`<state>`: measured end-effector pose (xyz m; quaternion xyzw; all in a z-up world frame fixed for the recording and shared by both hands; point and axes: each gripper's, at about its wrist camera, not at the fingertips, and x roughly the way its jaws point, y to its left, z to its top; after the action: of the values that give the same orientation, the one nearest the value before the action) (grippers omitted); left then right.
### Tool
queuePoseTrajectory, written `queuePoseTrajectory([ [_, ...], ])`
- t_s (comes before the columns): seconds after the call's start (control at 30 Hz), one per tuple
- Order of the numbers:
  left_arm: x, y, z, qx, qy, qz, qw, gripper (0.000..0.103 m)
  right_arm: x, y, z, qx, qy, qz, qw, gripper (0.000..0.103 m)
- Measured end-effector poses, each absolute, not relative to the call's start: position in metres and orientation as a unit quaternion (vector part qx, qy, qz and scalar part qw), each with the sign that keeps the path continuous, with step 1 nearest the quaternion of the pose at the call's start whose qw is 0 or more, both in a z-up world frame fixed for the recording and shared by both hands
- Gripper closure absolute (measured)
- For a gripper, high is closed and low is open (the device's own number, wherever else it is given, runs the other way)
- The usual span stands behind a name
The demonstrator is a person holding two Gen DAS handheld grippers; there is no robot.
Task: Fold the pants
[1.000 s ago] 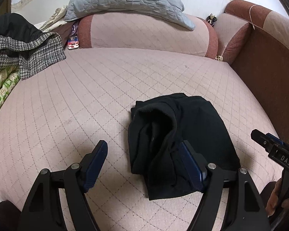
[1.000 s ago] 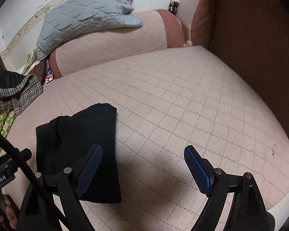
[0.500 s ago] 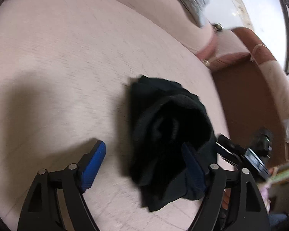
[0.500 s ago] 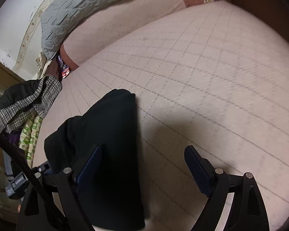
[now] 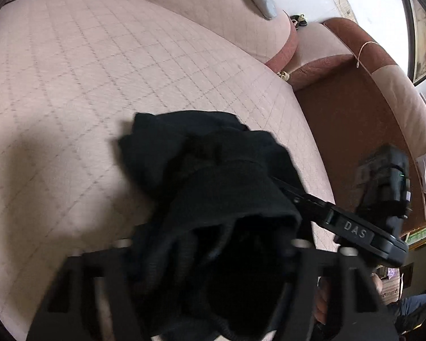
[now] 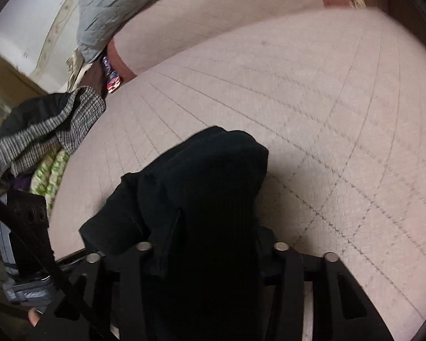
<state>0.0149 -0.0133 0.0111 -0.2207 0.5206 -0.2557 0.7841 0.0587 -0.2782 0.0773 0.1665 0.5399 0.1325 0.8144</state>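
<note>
Pants [image 5: 213,187], black, bunched on pink quilted sofa seat [image 5: 99,85], w/ both claws closing onto them.

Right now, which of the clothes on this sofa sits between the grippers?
The black pants in the middle of the seat; the checked garment lies heaped at the far edge.
</note>
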Motion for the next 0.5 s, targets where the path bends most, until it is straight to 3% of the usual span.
queuePoseTrajectory([
  [0.03, 0.014, -0.007, 0.013, -0.232, 0.520, -0.258, 0.781, 0.062, 0.056, -0.272, 0.085, 0.156, 0.534, 0.136, 0.819, 0.067],
  [0.07, 0.014, -0.002, 0.014, -0.244, 0.519, -0.260, 0.777, 0.063, 0.054, -0.268, 0.092, 0.149, 0.529, 0.138, 0.824, 0.070],
  [0.5, 0.050, 0.038, 0.066, -0.310, 0.465, -0.255, 0.789, 0.063, 0.083, -0.228, 0.170, 0.137, 0.474, 0.169, 0.853, 0.073],
])
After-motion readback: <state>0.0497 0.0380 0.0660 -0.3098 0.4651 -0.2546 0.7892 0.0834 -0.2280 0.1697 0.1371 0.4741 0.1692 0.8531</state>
